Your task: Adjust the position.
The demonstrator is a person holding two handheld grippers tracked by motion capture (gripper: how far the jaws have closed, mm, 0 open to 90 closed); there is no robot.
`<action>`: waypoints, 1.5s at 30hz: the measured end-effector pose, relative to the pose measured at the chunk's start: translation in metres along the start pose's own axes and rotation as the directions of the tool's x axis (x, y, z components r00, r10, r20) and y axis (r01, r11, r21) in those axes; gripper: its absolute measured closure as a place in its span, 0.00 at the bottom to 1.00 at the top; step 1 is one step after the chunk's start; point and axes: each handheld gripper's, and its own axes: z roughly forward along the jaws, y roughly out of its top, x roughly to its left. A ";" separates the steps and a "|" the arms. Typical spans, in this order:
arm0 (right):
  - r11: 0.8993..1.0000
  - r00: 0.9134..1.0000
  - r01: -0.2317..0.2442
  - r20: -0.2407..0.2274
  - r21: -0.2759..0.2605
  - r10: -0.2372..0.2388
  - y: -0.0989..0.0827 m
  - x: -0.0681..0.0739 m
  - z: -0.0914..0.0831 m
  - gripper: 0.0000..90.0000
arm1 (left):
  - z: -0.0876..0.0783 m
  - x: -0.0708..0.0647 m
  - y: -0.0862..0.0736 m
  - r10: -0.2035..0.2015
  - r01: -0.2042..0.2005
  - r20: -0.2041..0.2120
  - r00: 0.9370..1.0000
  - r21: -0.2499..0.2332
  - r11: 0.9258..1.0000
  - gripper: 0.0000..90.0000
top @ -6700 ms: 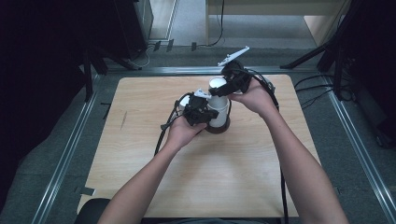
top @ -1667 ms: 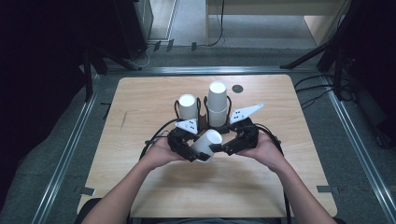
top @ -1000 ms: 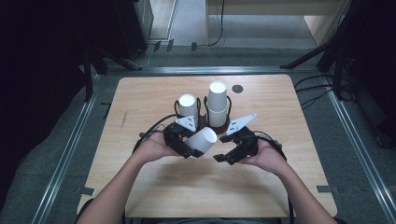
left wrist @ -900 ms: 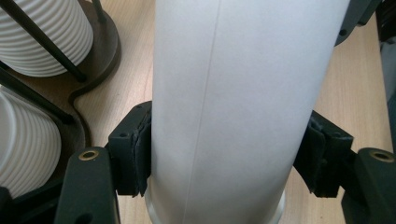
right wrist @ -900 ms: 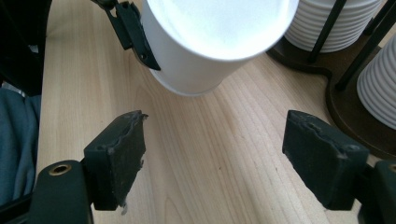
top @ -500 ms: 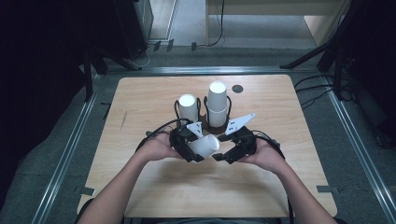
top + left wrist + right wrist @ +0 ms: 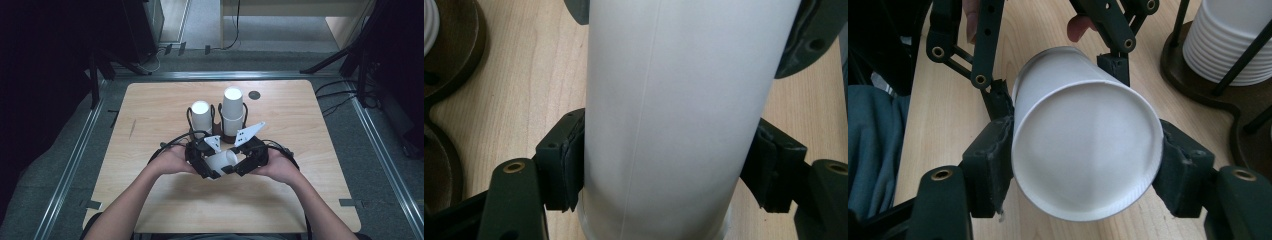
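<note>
Step in hand: handing over one paper cup (image 7: 223,161), held lying level above the bench (image 7: 310,190), lower centre of frame. Left tongs (image 7: 201,162) clamp its wall; right tongs (image 7: 246,162) have just closed on its base end. Next: left tongs let go, cup goes toward the stacks (image 7: 233,112).

I can read no text, label, brand, number or sign anywhere; the paper cup (image 7: 1083,145) is plain white; the stacked cups (image 7: 1233,40) at two o'clock are blank too; the table (image 7: 165,100) bears no marking.
</note>
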 end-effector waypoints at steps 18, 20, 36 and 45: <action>0.999 1.000 -0.020 0.014 -0.041 0.020 -0.001 -0.001 -0.012 0.39 | -0.012 0.002 -0.008 -0.090 0.083 -0.033 0.995 -0.179 0.980 0.08; 0.999 1.000 -0.022 0.017 -0.047 0.023 -0.002 -0.002 -0.014 0.39 | -0.013 0.002 -0.008 -0.093 0.084 -0.035 0.995 -0.193 0.978 0.08; 0.983 0.999 -0.051 -0.022 -0.176 0.048 0.000 -0.003 -0.031 0.39 | -0.012 0.003 -0.018 -0.120 0.113 -0.003 0.993 -0.314 0.943 0.10; 0.977 0.996 -0.075 -0.055 -0.199 0.065 -0.001 -0.006 -0.035 0.39 | -0.017 0.003 -0.023 -0.100 0.103 0.028 0.995 -0.339 0.935 0.22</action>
